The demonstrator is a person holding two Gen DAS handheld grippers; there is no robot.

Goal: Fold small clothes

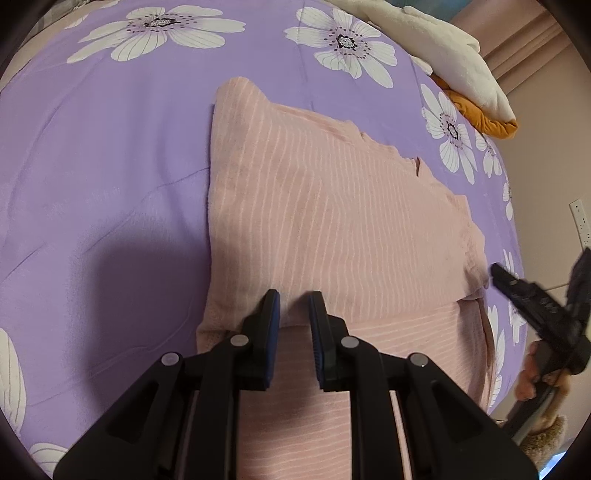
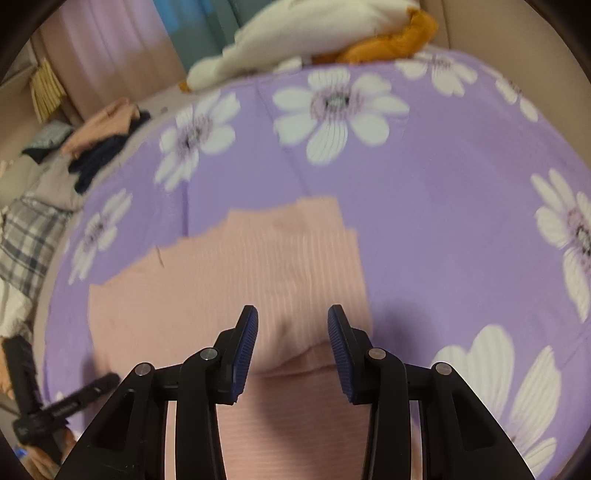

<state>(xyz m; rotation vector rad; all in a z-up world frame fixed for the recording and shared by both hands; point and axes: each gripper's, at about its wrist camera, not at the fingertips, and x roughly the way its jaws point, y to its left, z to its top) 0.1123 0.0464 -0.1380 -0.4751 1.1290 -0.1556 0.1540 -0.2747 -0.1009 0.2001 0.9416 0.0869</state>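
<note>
Pink striped garment (image 1: 332,221) lies partly folded, flat.

we see no readable text, faint marking on left gripper (image 2: 64,406) body, too blurred for us to read

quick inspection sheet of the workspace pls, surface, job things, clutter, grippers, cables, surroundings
surface: purple floral bedspread, lightly creased
job's things: pink striped garment lying flat, near edge folded over
clutter: cream and orange clothes at far edge; dark and peach clothes off to the side
grippers: left gripper and right gripper both open, holding nothing, over the garment's near fold
cables: nothing seen
surroundings: curtain, wall socket
</note>
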